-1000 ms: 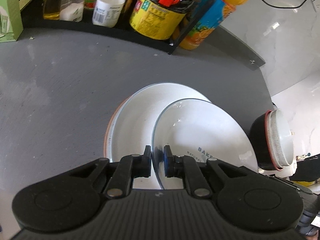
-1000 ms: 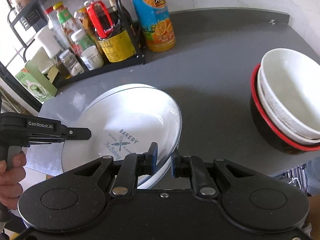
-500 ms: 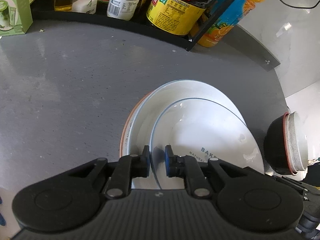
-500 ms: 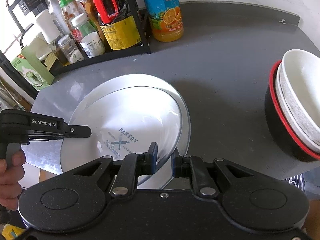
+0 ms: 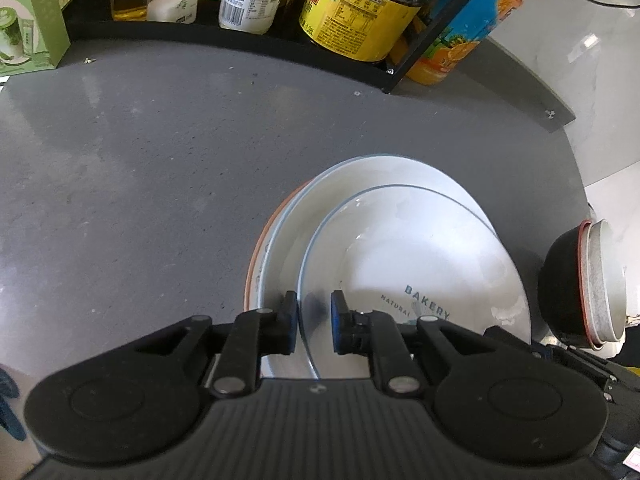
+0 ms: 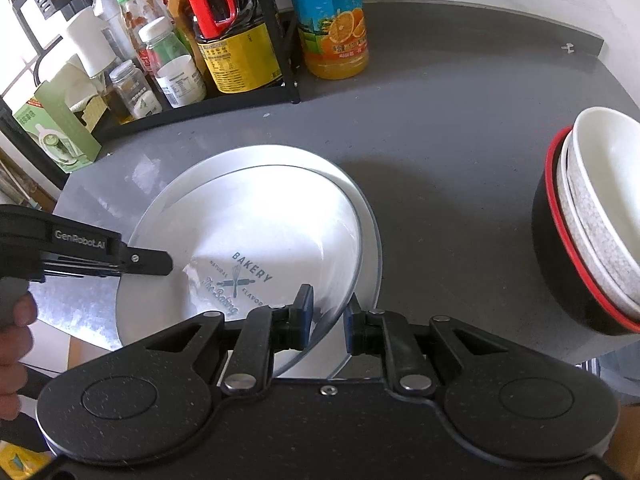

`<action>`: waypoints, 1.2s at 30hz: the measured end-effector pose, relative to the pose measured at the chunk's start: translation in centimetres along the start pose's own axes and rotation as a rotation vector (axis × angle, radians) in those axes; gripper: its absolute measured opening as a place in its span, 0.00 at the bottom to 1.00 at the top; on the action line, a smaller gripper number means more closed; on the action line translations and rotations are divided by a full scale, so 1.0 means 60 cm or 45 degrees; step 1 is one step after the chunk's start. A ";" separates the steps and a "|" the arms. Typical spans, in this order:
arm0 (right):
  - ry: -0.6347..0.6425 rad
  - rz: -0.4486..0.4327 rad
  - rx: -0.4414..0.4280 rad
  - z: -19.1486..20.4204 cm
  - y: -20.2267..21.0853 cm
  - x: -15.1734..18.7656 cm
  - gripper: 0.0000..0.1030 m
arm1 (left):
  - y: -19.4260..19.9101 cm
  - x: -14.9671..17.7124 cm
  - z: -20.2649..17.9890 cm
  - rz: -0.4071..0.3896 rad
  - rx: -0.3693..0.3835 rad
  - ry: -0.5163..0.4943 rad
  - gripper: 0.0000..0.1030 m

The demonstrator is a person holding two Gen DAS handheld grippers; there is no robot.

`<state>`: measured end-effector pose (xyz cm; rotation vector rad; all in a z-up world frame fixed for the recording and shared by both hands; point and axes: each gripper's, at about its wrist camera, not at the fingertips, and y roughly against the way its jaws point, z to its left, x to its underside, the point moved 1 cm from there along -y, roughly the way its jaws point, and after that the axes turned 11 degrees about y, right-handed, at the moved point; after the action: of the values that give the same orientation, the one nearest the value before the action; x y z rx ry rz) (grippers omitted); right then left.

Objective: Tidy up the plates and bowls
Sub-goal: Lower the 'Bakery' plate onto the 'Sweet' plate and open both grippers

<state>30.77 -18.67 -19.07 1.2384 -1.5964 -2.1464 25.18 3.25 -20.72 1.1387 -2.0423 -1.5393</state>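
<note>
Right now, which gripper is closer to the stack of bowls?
Right. The right gripper sits at the plate edge facing the stack of bowls; the left gripper is across the plate.

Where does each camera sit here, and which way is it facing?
Left wrist: on the left gripper, looking across the grey counter toward the condiment rack; its fingers straddle the BAKERY plate's rim.
Right wrist: on the right gripper, facing the same rack from the other side; the left gripper and a hand show at left.
Shared: BAKERY plate, the plate under it, stacked bowls, orange juice bottle.
</note>
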 end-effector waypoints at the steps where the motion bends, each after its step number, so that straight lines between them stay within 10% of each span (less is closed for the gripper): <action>1: 0.008 0.000 0.008 0.002 -0.001 0.000 0.15 | 0.002 0.000 0.001 0.005 -0.001 0.000 0.14; 36: 0.015 -0.023 0.009 -0.008 0.034 -0.009 0.29 | 0.040 0.017 -0.057 -0.001 0.071 -0.090 0.20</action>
<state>30.82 -19.50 -17.09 1.2697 -1.5952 -2.1416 25.95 0.51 -17.51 1.1202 -2.1435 -1.5534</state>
